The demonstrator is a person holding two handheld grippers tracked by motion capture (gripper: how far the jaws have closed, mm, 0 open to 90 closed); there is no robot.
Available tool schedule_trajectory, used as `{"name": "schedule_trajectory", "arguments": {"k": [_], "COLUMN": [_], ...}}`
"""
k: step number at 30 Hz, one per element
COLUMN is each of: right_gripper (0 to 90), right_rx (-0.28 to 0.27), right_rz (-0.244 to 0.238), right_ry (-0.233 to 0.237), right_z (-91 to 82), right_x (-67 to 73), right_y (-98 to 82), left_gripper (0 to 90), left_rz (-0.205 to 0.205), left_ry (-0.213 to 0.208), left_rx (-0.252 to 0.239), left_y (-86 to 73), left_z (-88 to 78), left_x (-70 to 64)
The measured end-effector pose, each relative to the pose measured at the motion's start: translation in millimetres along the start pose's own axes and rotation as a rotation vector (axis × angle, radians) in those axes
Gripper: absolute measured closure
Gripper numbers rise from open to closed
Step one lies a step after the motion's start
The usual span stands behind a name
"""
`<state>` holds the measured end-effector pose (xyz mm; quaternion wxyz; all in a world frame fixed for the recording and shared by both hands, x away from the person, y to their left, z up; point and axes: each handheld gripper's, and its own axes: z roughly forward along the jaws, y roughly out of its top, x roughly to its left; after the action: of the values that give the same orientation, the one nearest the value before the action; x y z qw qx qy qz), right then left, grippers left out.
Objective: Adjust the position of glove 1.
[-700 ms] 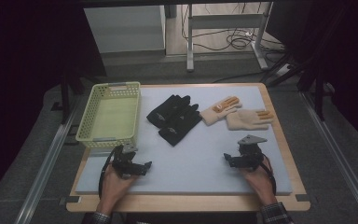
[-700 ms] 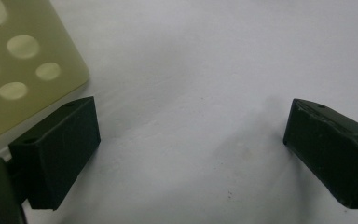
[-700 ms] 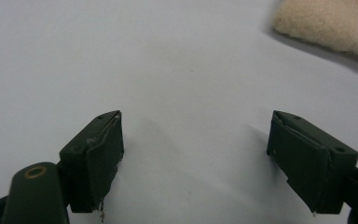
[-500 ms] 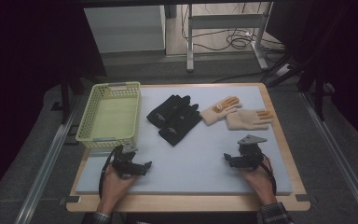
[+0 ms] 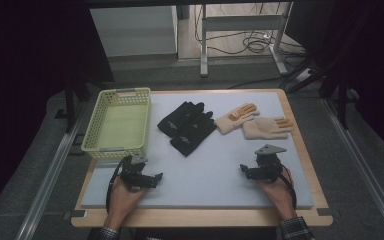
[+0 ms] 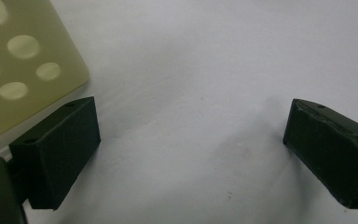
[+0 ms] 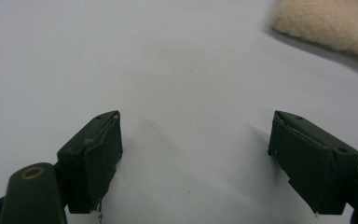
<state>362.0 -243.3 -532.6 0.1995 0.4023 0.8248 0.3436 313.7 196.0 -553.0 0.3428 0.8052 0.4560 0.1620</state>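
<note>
The basket (image 5: 117, 125) stands empty at the upper left of the table (image 5: 300, 200). The black gloves (image 5: 187, 127) and beige gloves (image 5: 254, 121) lie in the centre and right, none moved in yet. The left gripper (image 5: 152, 179) and right gripper (image 5: 245, 171) rest low in the frame, jaws wide and holding nothing, with bare mat between them.

From my seat the mat (image 5: 215, 170) lies on the table (image 5: 300, 130), mid-frame. The basket (image 5: 117, 122) sits at its left edge. Right of it lie the dark gloves (image 5: 187, 127), then the pale gloves (image 5: 255, 122) toward the upper right. My left gripper (image 5: 152, 179) rests lower left, just below the basket; my right gripper (image 5: 247, 171) rests lower right, below the pale gloves.
</note>
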Motion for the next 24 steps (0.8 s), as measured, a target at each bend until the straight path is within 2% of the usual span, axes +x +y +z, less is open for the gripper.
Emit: {"name": "schedule_trajectory", "arguments": {"k": [11,16,24], "right_gripper": [17.7,20.8,23.9], "right_rx": [0.000,-0.005,-0.018], "right_rz": [0.000,-0.004,-0.006], "right_ry": [0.002,0.000,0.042], "right_z": [-0.2,-1.0,3.2], "right_x": [0.3,1.7,11.7], "right_y": [0.2,0.9,13.3], "left_gripper": [4.0,4.0,4.0], "left_rz": [0.000,0.000,0.000], "left_ry": [0.000,0.000,0.000], "left_rx": [0.000,0.000,0.000], "left_y": [0.0,0.0,0.0], "left_z": [0.0,0.0,0.0], "left_x": [0.0,0.0,0.0]}}
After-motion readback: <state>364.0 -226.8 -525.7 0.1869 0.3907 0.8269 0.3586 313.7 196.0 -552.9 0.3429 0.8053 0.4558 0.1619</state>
